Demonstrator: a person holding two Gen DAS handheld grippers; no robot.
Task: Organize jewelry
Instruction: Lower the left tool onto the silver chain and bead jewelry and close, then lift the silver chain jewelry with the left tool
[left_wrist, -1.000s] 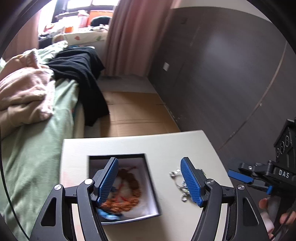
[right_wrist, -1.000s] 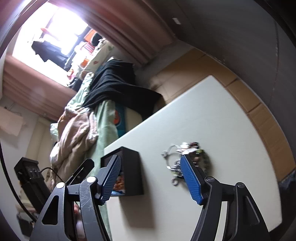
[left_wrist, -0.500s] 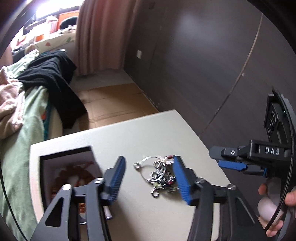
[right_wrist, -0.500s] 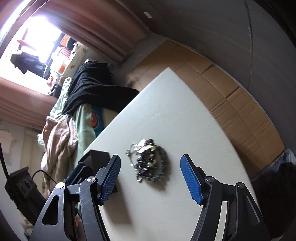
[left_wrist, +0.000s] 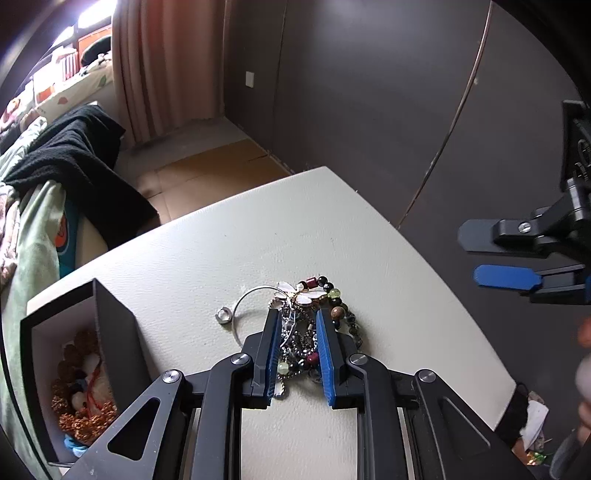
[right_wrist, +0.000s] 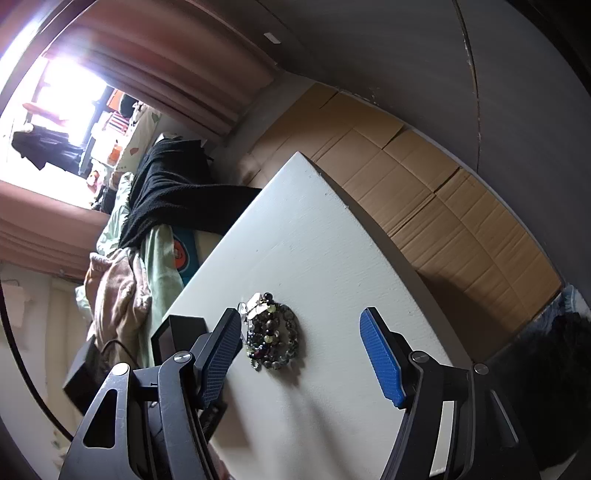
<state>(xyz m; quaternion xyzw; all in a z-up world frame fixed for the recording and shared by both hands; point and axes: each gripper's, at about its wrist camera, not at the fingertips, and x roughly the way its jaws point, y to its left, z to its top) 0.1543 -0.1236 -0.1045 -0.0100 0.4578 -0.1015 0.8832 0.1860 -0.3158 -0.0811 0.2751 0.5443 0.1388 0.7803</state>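
A tangled pile of jewelry lies on the white table: beaded bracelets, chains, a white butterfly piece and a silver ring. My left gripper is shut on the pile of jewelry, its blue pads pressed on the chains in the middle. A black box with a white lining stands at the left and holds orange beads and other pieces. My right gripper is open and empty above the table, with the pile near its left finger. It also shows at the right edge of the left wrist view.
A bed with green sheets, a pink blanket and a black garment lies left of the table. Flattened cardboard covers the floor beyond the table. A dark wall stands behind. The black box shows in the right wrist view.
My left gripper moved from over the box to the right onto the jewelry pile and closed on it. My right gripper shifted right and stayed open.
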